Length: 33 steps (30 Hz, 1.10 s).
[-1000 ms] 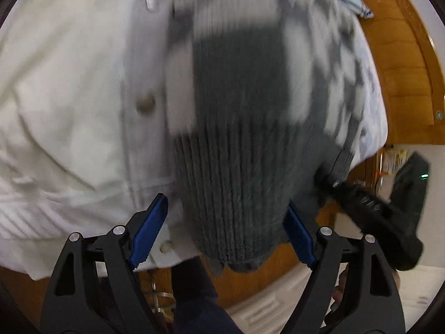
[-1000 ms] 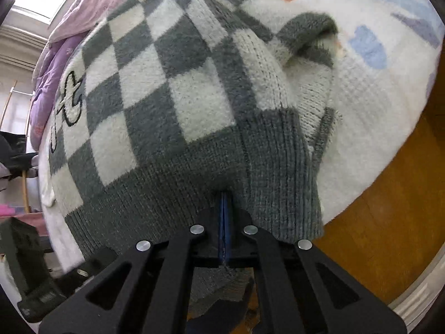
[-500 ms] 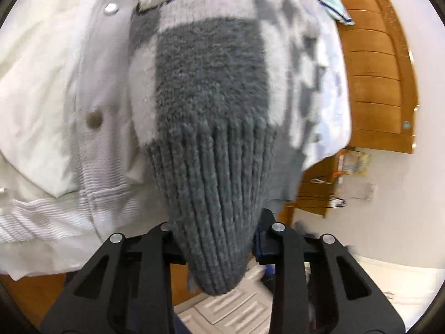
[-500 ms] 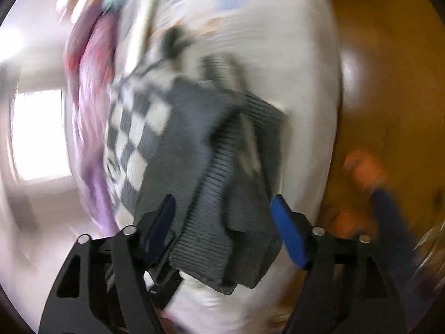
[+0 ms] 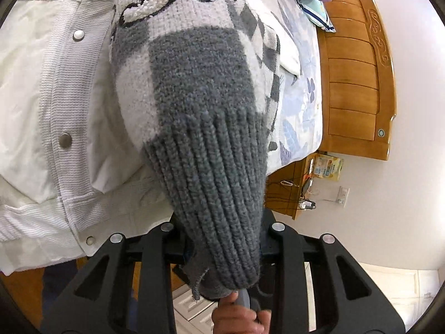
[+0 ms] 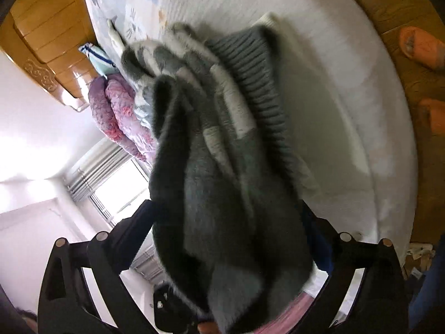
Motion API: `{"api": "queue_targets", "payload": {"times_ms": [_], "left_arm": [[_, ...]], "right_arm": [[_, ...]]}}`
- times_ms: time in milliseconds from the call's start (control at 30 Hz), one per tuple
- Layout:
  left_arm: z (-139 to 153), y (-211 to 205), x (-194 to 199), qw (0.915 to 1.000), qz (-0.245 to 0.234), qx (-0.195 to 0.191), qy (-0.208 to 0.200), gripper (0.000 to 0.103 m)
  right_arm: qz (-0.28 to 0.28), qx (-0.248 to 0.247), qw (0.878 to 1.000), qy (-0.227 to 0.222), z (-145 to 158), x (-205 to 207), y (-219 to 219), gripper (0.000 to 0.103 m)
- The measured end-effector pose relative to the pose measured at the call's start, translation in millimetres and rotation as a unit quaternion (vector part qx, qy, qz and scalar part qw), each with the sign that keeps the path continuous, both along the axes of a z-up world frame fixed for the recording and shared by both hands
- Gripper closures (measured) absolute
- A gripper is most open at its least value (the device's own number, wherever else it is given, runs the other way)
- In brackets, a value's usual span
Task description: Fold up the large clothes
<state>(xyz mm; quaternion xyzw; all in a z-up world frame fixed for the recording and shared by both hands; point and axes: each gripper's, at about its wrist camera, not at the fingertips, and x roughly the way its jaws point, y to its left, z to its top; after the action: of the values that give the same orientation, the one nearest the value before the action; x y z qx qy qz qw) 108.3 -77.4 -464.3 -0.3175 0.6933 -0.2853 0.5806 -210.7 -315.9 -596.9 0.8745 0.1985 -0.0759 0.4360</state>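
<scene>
Sweater gathered but not yet folded flat

The left hand-held gripper (image 5: pixel 222 239) is clamped narrow on the ribbed grey hem of the checked sweater (image 5: pixel 194 89), lifting it off the bed (image 5: pixel 300 117). The right hand-held gripper (image 6: pixel 230 239) is opening wide, a bunched fold of the same sweater (image 6: pixel 222 167) lying loosely between its jaws. The sweater is draped in a crumpled heap beside a white jacket (image 5: pixel 41 83). I judge the fold barely begun: smoothing, halving and squaring all remain.
</scene>
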Motion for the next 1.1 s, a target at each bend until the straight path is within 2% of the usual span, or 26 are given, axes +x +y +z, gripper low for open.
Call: {"api": "queue_targets", "payload": {"times_ms": [100, 233, 333, 400, 433, 467, 500, 567, 633, 700, 767, 833, 900, 967, 1067, 1100], "left_arm": [[-3, -4, -1, 0.9999, -0.012, 0.006, -0.007, 0.074], [-9, -4, 1, 0.9996, -0.022, 0.015, -0.004, 0.073], [-12, -4, 3, 0.9992, -0.036, 0.017, -0.007, 0.071], [-13, -5, 4, 0.9989, -0.044, 0.017, -0.003, 0.065], [-14, -5, 5, 0.9988, -0.048, 0.014, 0.0, 0.058], [-15, -5, 6, 0.9986, -0.053, 0.008, 0.007, 0.041], [-14, -8, 7, 0.9982, -0.058, 0.007, 0.012, 0.026], [-15, -7, 8, 0.9969, -0.076, 0.01, 0.019, 0.024], [-11, 2, 12, 0.9957, -0.088, 0.025, 0.008, 0.024], [-4, 16, 21, 0.9936, -0.095, 0.055, -0.027, 0.02], [-3, 35, 38, 0.9928, -0.078, 0.078, -0.047, 0.017], [-9, 48, 59, 0.9925, -0.061, 0.095, -0.046, 0.017], [-14, 58, 89, 0.9916, -0.043, 0.105, -0.062, 0.017], [-15, 58, 122, 0.9856, -0.042, 0.133, -0.095, 0.017], [-16, 44, 147, 0.9838, -0.068, 0.13, -0.102, 0.017], [-13, 33, 154, 0.9811, -0.085, 0.129, -0.117, 0.017]], "right_arm": [[-0.008, -0.006, 1.0, -0.001, -1, 9, 1, 0.007], [0.03, -0.023, 0.999, 0.033, -8, 23, -2, 0.007], [0.043, -0.051, 0.997, 0.042, -1, 35, -8, 0.011], [0.057, -0.073, 0.994, 0.05, 5, 36, -12, 0.022], [0.067, -0.083, 0.993, 0.06, 8, 39, -14, 0.038], [0.078, -0.096, 0.99, 0.07, 11, 39, -16, 0.054], [0.084, -0.102, 0.988, 0.075, 13, 39, -18, 0.058], [0.101, -0.117, 0.985, 0.082, 21, 41, -23, 0.066], [0.116, -0.139, 0.98, 0.085, 32, 44, -28, 0.068], [0.125, -0.149, 0.977, 0.084, 40, 42, -31, 0.069], [0.134, -0.162, 0.974, 0.088, 45, 41, -33, 0.07], [0.14, -0.173, 0.971, 0.091, 47, 38, -41, 0.071], [0.147, -0.174, 0.969, 0.094, 50, 31, -48, 0.072], [0.163, -0.185, 0.964, 0.099, 55, 38, -61, 0.072], [0.193, -0.2, 0.954, 0.115, 55, 41, -87, 0.072], [0.207, -0.207, 0.949, 0.121, 56, 40, -99, 0.072]]}}
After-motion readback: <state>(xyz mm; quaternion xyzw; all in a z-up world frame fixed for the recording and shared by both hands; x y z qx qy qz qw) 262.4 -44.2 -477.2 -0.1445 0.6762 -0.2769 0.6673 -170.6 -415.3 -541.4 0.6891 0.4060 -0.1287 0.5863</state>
